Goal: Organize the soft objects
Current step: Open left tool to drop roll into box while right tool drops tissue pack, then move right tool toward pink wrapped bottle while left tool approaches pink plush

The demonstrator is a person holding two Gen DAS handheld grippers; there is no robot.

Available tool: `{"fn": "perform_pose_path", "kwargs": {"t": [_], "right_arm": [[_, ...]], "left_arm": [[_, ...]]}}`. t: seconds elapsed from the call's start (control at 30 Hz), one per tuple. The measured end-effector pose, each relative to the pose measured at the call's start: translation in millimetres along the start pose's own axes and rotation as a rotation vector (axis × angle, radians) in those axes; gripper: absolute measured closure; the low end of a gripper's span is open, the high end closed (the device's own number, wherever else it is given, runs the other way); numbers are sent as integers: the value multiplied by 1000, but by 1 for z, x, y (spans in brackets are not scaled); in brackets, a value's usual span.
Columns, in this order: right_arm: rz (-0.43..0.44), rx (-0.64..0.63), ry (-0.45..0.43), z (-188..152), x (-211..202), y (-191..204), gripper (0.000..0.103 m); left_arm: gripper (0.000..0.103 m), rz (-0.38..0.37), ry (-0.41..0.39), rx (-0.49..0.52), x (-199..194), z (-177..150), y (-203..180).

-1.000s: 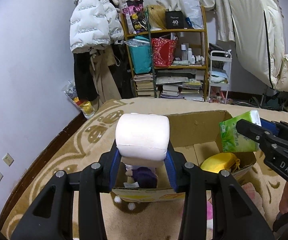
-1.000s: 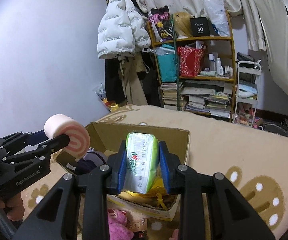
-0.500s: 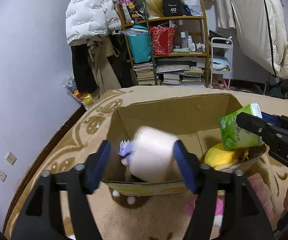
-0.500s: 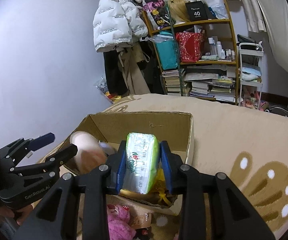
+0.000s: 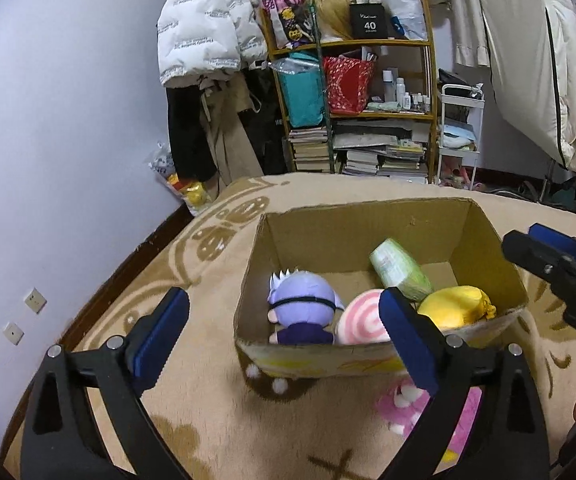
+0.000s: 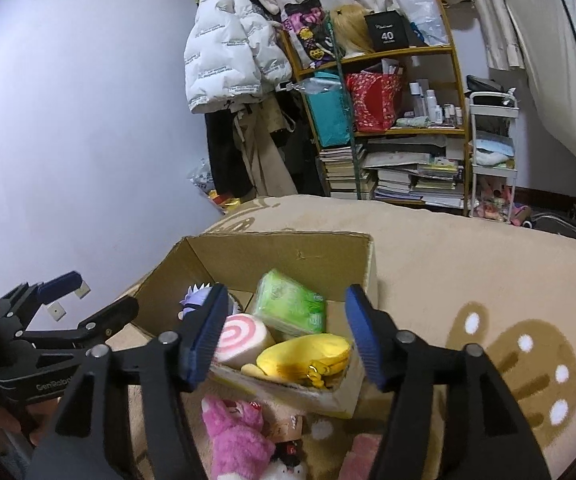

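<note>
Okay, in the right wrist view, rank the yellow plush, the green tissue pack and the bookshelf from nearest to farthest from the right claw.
1. Yellow plush: in the cardboard box, at its near edge, just beyond the open right claw.
2. Green tissue pack: deeper in the box, behind the plush.
3. Bookshelf: against the far wall, well past the box.

The box [image 5: 367, 236] is matt brown cardboard, its front rim frayed. Inside it, the doll [image 5: 301, 308] is soft lilac plush, the swirl roll [image 5: 361, 322] smooth pink-and-white foam or plush, the yellow toy [image 5: 453, 306] a slightly shiny fabric, and the tissue pack [image 5: 397, 270] glossy green plastic film. The carpet [image 5: 216, 408] is tan, fuzzy pile. The pink toy [image 6: 236, 436] is shaggy fleece. Each claw, left [image 5: 284, 336] and right [image 6: 284, 328], is matt black plastic with blue ribbed rubber pads and small metal pins.
</note>
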State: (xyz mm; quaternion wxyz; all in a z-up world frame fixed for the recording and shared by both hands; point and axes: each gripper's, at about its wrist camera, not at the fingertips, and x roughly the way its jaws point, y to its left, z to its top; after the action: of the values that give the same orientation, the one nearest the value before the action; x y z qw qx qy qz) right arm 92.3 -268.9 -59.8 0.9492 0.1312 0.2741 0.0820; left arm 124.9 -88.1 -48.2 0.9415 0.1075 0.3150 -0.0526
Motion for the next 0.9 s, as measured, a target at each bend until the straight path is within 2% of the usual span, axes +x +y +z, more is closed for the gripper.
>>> {"fn": "perform_pose_path", "kwargs": {"t": [0.03, 0.17, 0.27, 0.53, 0.9], "right_arm": [[-5, -3, -1, 0, -5, 1, 35], [-37, -13, -2, -1, -22, 4, 12], [-67, -14, -3, -1, -37, 6, 1], [-104, -15, 1, -4, -71, 9, 0], [-156, 81, 47, -26, -94, -4, 0]], "left_arm": [[8, -2, 10, -6, -2, -1, 1], [8, -23, 35, -16, -12, -5, 4], [8, -30, 41, -22, -23, -8, 5], [8, -55, 72, -42, -51, -19, 7], [7, -66, 71, -34, -84, -35, -2]]}}
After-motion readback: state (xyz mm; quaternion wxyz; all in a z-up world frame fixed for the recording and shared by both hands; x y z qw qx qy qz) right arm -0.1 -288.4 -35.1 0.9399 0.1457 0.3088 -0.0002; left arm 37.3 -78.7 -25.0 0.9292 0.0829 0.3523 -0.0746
